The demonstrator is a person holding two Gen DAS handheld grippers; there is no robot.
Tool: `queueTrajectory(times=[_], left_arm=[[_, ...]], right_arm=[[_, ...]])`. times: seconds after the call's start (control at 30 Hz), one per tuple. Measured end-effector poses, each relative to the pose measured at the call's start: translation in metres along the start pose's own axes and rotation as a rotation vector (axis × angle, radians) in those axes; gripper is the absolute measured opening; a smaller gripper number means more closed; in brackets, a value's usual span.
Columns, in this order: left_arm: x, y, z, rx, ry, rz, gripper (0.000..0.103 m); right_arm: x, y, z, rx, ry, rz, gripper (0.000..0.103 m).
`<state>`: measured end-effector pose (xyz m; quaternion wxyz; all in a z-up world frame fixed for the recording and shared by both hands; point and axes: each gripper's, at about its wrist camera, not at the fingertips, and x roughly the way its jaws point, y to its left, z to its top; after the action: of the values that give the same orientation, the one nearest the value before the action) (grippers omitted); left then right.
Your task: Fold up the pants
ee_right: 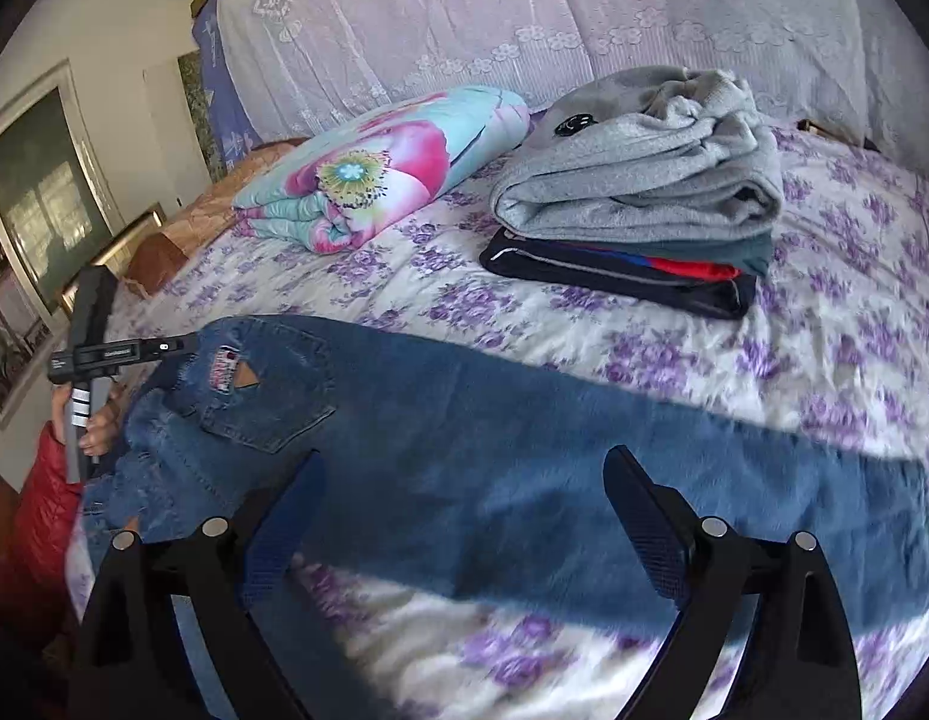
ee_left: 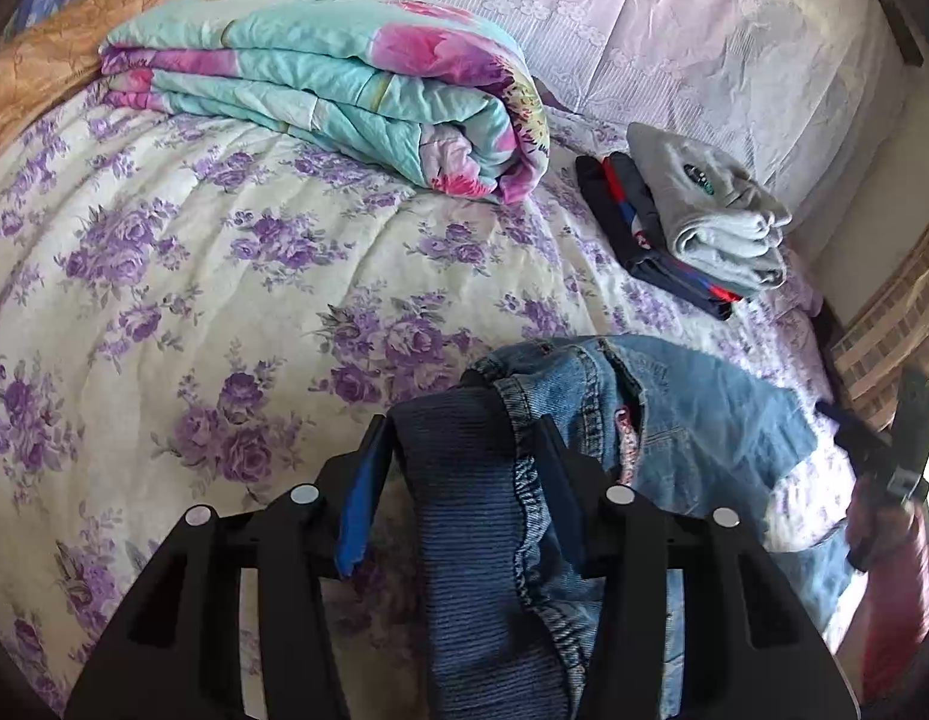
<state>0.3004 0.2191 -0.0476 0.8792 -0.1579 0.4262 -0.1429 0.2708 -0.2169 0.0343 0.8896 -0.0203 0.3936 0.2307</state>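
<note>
Blue jeans (ee_right: 494,450) lie stretched across the floral bedspread (ee_right: 854,276), waist at the left, legs running right. My left gripper (ee_left: 464,468) is shut on the jeans' dark ribbed waistband (ee_left: 464,510), with denim (ee_left: 704,408) spreading to its right. My right gripper (ee_right: 464,492) is open just above the jeans' thigh part, holding nothing. The left gripper's body shows in the right wrist view (ee_right: 92,354), held by a hand at the waist end. The right gripper shows blurred at the right edge of the left wrist view (ee_left: 884,456).
A stack of folded clothes, grey sweatshirt (ee_right: 644,162) on dark garments (ee_right: 620,270), sits at the far side of the bed. A folded floral quilt (ee_left: 344,84) lies behind. A lace-covered headboard (ee_right: 524,12) stands at the back. Framed pictures (ee_right: 38,180) lean at the left.
</note>
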Motion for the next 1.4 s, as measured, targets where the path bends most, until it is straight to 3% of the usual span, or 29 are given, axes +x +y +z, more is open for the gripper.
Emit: queueTrajectory(times=[0.03,0.13,0.23,0.43,0.6,0.77,1.0,1.13,1.4], left_arm=[[0.001,0.000,0.000,0.000,0.000,0.007,0.049],[0.005,0.001,-0.001,-0.006,0.005,0.049,0.070],[0.011,0.004,-0.001,-0.011,0.026,0.050,0.070],[0.015,0.003,0.001,0.004,0.029,0.057,0.070],[0.016,0.002,0.001,0.011,0.029,0.070,0.072],[0.018,0.000,0.001,0.037,0.017,0.119,0.082],[0.019,0.007,0.003,0.021,0.021,0.078,0.080],[0.015,0.000,0.001,0.050,0.011,0.055,0.064],[0.016,0.000,0.002,0.030,0.019,-0.004,0.053]], right_arm=[[0.004,0.000,0.003,-0.019,0.004,-0.012,0.094],[0.017,0.000,0.010,-0.100,0.017,-0.050,0.094],[0.033,0.004,0.014,-0.185,0.052,-0.086,0.094],[0.058,0.000,0.031,-0.214,0.090,-0.047,0.094],[0.084,0.004,0.045,-0.333,0.124,-0.073,0.094],[0.113,0.001,0.052,-0.430,0.240,0.016,0.095],[0.131,-0.012,0.058,-0.435,0.284,0.102,0.095],[0.133,-0.018,0.058,-0.420,0.308,0.160,0.094],[0.139,-0.031,0.060,-0.378,0.361,0.252,0.088]])
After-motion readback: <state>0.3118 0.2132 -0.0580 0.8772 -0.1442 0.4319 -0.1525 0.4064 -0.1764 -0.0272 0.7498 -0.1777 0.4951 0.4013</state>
